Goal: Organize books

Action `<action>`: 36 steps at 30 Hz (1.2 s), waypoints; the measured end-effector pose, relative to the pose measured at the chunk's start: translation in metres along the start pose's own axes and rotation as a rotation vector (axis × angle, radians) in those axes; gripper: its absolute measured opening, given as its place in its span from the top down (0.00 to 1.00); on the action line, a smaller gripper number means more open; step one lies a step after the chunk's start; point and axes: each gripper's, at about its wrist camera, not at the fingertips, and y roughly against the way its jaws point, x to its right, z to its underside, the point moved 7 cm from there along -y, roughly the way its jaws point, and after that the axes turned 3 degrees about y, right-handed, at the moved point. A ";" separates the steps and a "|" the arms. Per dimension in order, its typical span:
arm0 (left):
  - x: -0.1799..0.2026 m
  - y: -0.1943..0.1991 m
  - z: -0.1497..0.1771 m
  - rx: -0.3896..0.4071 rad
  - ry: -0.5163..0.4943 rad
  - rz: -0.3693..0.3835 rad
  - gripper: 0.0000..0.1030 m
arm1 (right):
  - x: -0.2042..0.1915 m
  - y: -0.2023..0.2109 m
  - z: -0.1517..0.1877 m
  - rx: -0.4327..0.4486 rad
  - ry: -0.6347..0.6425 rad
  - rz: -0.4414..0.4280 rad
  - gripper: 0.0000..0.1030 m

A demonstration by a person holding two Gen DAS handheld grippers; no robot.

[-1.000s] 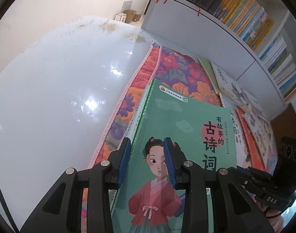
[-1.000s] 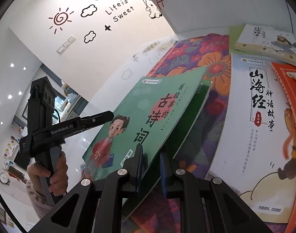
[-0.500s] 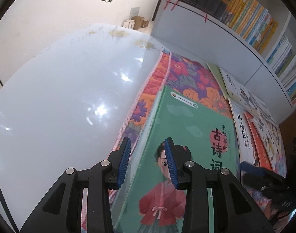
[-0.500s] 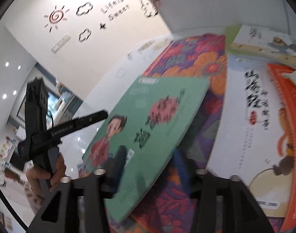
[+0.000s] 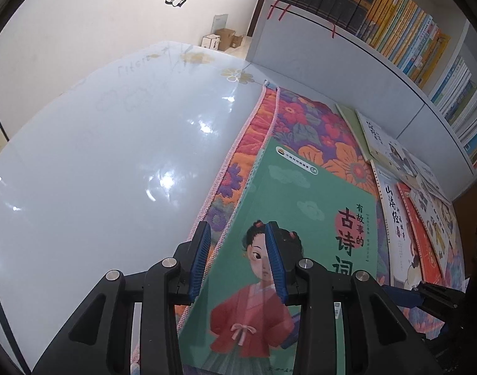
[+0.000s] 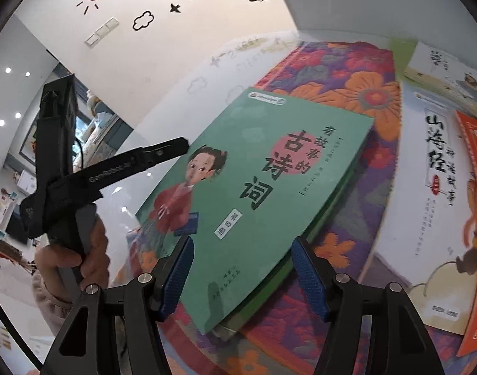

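the left gripper [image 5: 238, 262], angled down, pinches the green book's [image 6: 254, 193] left edge, lifting it off the flowered cloth [image 6: 347, 72] by the tabletop's [image 5: 97, 172] bare half. the right gripper [image 6: 243, 278] has its fingers opening, straddling the book's near corner untouched. its underside is hidden.

A cream wall [image 6: 163, 47] is decorated with black cloud and sun decals. Cardboard boxes [image 5: 221, 39] are set against it beside a white shelving unit [image 5: 347, 72].

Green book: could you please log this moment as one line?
left gripper: shut on green book | right gripper: jaws opening, pads off it | underneath: floral cloth
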 end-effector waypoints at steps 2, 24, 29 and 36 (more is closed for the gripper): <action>0.001 0.000 0.001 -0.001 -0.004 0.003 0.68 | 0.000 0.000 -0.003 0.011 0.013 0.020 0.38; 0.005 -0.013 0.017 -0.113 -0.038 0.010 0.57 | 0.017 -0.003 0.007 -0.043 -0.115 -0.084 0.37; 0.008 -0.013 0.018 -0.109 -0.063 -0.019 0.57 | 0.014 -0.006 0.005 -0.066 -0.156 -0.134 0.36; 0.009 -0.011 0.017 -0.089 -0.079 -0.058 0.57 | 0.018 -0.008 0.003 -0.076 -0.163 -0.156 0.35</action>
